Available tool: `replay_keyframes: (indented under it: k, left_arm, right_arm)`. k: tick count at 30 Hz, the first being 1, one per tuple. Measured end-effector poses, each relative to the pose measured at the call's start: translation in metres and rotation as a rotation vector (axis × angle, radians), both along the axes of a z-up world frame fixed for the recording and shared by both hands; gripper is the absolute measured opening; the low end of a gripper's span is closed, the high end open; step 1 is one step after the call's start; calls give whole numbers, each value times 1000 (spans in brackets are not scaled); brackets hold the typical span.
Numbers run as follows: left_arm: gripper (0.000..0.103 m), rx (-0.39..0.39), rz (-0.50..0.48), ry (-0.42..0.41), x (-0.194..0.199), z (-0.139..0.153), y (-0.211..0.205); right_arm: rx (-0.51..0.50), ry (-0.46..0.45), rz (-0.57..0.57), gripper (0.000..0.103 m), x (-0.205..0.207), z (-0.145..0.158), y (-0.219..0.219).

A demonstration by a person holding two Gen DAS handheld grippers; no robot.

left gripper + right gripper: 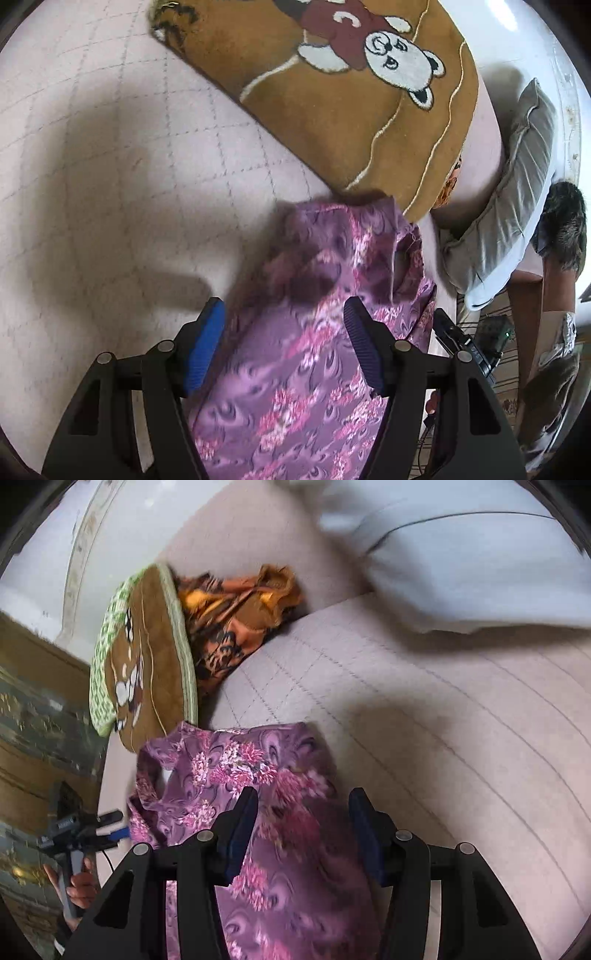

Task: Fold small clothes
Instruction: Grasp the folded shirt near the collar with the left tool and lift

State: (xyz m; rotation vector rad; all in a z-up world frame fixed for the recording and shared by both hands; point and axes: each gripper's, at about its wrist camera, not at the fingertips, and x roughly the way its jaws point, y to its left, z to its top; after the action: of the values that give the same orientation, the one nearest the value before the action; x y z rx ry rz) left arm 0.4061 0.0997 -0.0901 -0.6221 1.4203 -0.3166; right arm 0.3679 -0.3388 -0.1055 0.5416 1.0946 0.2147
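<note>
Your left gripper (282, 325) has its jaws spread wide, blue pads apart, with the purple floral garment (295, 332) running between and under them; nothing pinched. Your right gripper (303, 816) is also spread wide, the same garment (258, 797) passing between its fingers, not clamped.

The garment lies on the quilted pale mattress (110, 166). In the left view its far edge sits touching the corner of the brown bear-print mat (332, 110). Its right edge is close to the mattress side, near the grey pillow (517, 192). The garment is motion-blurred, so its fold lines are hard to read.

Open room: in the left view the mattress to the left of the garment is bare quilt, with only shadow on it. In the right view bare quilt (443, 720) runs right of the garment up to the white pillow (461, 561).

In the right view the mat (147, 657) is tilted up just beyond the garment's far left corner, with an orange patterned cloth (236, 616) bunched behind it. Your other gripper (85, 830) shows at the left margin, off the mattress edge.
</note>
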Motion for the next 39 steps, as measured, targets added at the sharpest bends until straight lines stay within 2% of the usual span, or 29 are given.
replay_keyframes:
  k: [3, 6, 7, 8, 9, 10, 11, 15, 24, 32, 39]
  left_arm:
    - [77, -17, -76, -2, 3, -8, -17]
    - [81, 55, -127, -62, 5, -2, -35]
    - [81, 73, -138, -89, 4, 0, -40]
    - [72, 84, -149, -114, 2, 3, -45]
    - [40, 99, -165, -130, 0, 4, -49]
    - [22, 122, -209, -134, -2, 4, -57]
    - [7, 139, -244, -126, -4, 3, -65]
    - [7, 249, -266, -243, -22, 29, -79]
    - [7, 296, -223, -377, -71, 93, -71]
    - [7, 284, -195, -422, -129, 121, -50]
    - [7, 255, -171, -412, -186, 122, -40]
  right_arm:
    - [-21, -2, 46, 56, 2, -5, 8]
    - [-63, -39, 94, 57, 3, -1, 18]
    - [-100, -49, 108, 50, 2, 0, 22]
    - [-129, -52, 118, 31, 3, 2, 25]
    - [-164, -52, 134, 16, 2, 3, 27]
    - [-213, -43, 157, 8, 1, 3, 30]
    - [-227, -54, 161, 8, -1, 6, 31]
    - [-250, -130, 156, 8, -19, 29, 32]
    - [-320, -224, 180, 8, -78, 88, 36]
    - [-329, -267, 178, 8, -145, 117, 41]
    - [-343, -276, 207, 8, -210, 122, 52]
